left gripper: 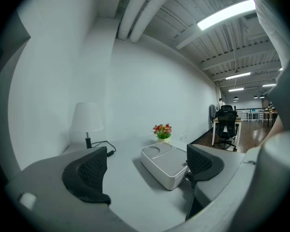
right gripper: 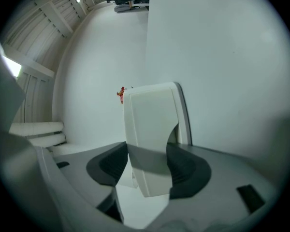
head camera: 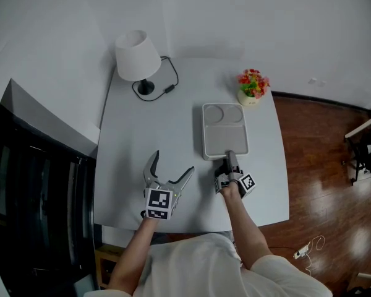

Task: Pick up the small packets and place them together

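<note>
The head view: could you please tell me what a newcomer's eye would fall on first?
The right gripper clamped on the near edge of the white compartmented plastic tray, mid-table, stands out first. The left gripper hovers beside it with open, empty jaws. At the far edge stand a white-shaded table lamp and a small pot of red and yellow flowers.

Pale tray flat; near rim in right tool
</note>
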A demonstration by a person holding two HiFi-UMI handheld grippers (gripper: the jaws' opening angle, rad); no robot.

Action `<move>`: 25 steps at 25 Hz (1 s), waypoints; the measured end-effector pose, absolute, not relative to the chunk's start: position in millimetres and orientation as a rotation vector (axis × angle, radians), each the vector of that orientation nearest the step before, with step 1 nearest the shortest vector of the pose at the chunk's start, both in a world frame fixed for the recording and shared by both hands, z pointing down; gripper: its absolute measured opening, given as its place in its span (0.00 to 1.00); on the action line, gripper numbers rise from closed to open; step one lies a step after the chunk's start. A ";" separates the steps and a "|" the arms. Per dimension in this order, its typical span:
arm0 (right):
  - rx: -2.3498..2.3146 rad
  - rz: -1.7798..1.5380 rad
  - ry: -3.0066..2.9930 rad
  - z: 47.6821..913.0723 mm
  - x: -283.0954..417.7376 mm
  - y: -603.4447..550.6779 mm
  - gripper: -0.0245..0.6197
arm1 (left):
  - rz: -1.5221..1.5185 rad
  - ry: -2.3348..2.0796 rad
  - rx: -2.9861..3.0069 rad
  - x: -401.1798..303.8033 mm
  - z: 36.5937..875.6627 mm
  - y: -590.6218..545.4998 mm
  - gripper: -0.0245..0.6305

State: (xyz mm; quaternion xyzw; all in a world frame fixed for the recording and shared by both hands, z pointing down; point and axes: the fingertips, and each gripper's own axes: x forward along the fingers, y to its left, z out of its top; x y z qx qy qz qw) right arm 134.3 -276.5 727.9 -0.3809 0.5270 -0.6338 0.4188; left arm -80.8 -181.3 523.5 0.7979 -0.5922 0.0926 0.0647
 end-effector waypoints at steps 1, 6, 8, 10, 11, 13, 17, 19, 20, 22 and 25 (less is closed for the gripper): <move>-0.957 -1.588 1.319 727.5 134.3 -275.4 0.43 | 0.280 -1.788 2.406 -81.3 523.6 -180.8 0.80; -0.966 -1.569 1.302 730.0 137.1 -265.2 0.41 | 0.275 -1.785 2.406 -81.0 524.1 -178.3 0.80; -0.966 -1.570 1.308 729.8 137.7 -261.7 0.41 | 0.275 -1.782 2.408 -80.5 524.7 -177.0 0.80; -0.968 -1.575 1.320 729.3 137.7 -259.4 0.41 | 0.274 -1.777 2.410 -79.4 525.5 -175.8 0.80; -0.973 -1.579 1.322 729.7 137.8 -257.5 0.40 | 0.273 -1.774 2.412 -78.5 525.9 -175.1 0.80; -0.999 -1.586 1.309 733.1 139.9 -251.2 0.32 | 0.268 -1.767 2.415 -76.5 525.8 -174.0 0.80; -1.007 -1.574 1.306 735.7 144.8 -234.6 0.32 | 0.256 -1.757 2.432 -74.1 525.7 -170.4 0.80; -1.004 -1.574 1.316 736.0 146.4 -226.5 0.32 | 0.250 -1.758 2.443 -74.1 525.7 -167.7 0.78; -1.003 -1.577 1.318 736.2 146.7 -221.8 0.32 | 0.251 -1.760 2.444 -74.7 526.6 -165.7 0.78; -1.004 -1.582 1.319 736.6 148.3 -210.6 0.32 | 0.241 -1.765 2.447 -74.9 524.1 -161.6 0.78; -1.004 -1.581 1.317 736.5 151.7 -193.0 0.32 | 0.205 -1.770 2.463 -73.4 515.0 -155.4 0.76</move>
